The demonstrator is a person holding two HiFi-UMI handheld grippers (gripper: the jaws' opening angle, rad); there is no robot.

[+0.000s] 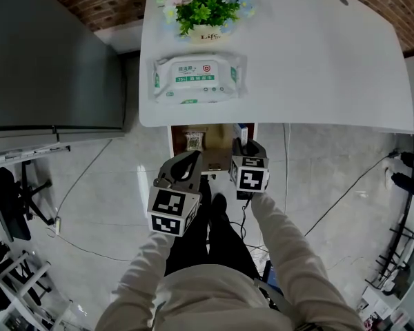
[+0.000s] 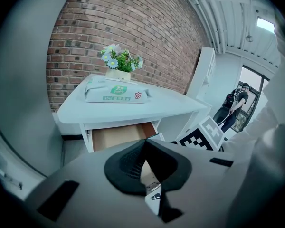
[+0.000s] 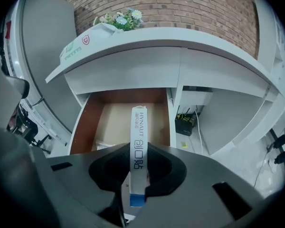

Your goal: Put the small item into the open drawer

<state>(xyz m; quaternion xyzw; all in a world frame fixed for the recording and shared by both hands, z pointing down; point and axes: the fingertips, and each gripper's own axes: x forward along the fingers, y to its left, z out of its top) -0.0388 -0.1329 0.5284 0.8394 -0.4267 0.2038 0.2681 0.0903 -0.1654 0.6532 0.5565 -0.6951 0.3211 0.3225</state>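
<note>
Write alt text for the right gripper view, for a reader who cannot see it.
The right gripper holds a slim white box edge-on between its jaws, aimed at the open drawer under a white table. A wipes pack and flowers sit on it.

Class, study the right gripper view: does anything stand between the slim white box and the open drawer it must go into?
Nothing visible does. The right tool grips the slim white box edge-on, aimed at the open drawer below the tabletop; the drawer's mouth is unobstructed.
</note>
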